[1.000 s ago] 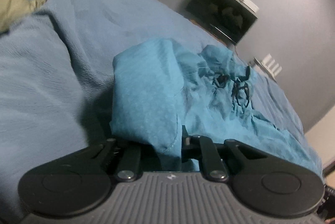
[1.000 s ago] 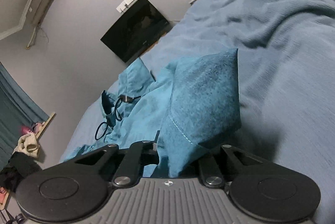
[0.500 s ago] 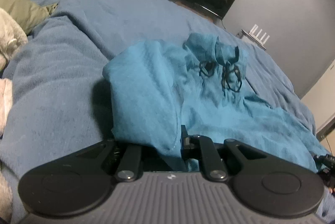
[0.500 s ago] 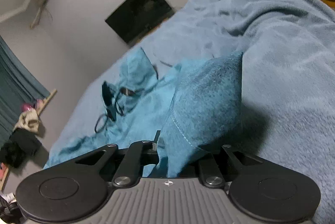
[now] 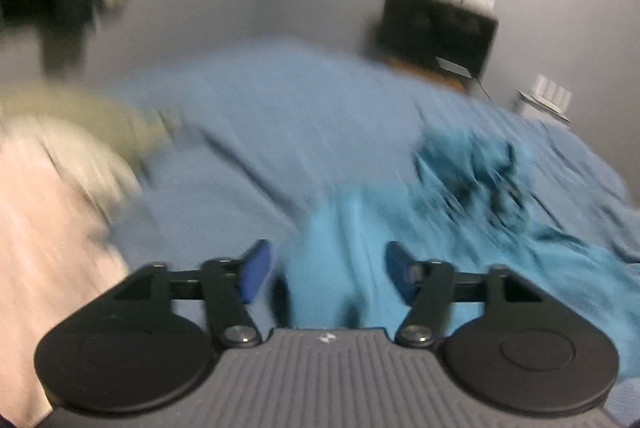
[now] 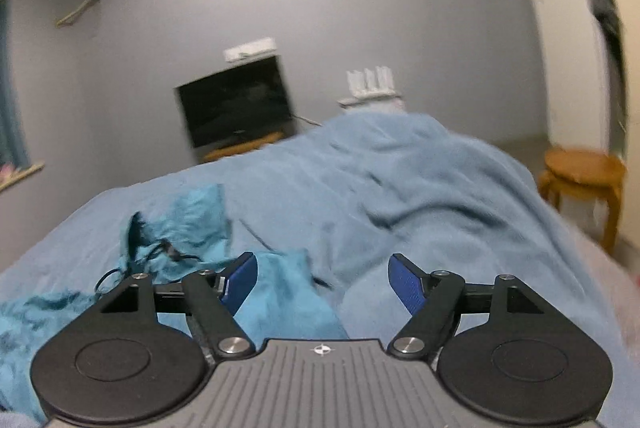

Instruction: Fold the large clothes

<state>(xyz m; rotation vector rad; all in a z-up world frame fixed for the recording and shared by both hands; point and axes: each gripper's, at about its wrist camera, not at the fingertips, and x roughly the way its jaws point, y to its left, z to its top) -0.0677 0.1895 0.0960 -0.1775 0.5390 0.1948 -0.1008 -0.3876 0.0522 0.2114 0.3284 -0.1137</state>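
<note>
Now both claws are opening, pads clear of the cloth. Between the left claw [image 5: 328, 274]'s spread blue fingers lies a fold of the teal garment [image 5: 400, 228], untouched, spread on the blue bed [image 5: 280, 116]. The right claw [image 6: 323, 282] gapes over the garment's other edge [image 6: 280, 304], with its dark drawstring [image 6: 160, 252] further left. A black screen [image 6: 236, 104] stands by the wall.
</note>
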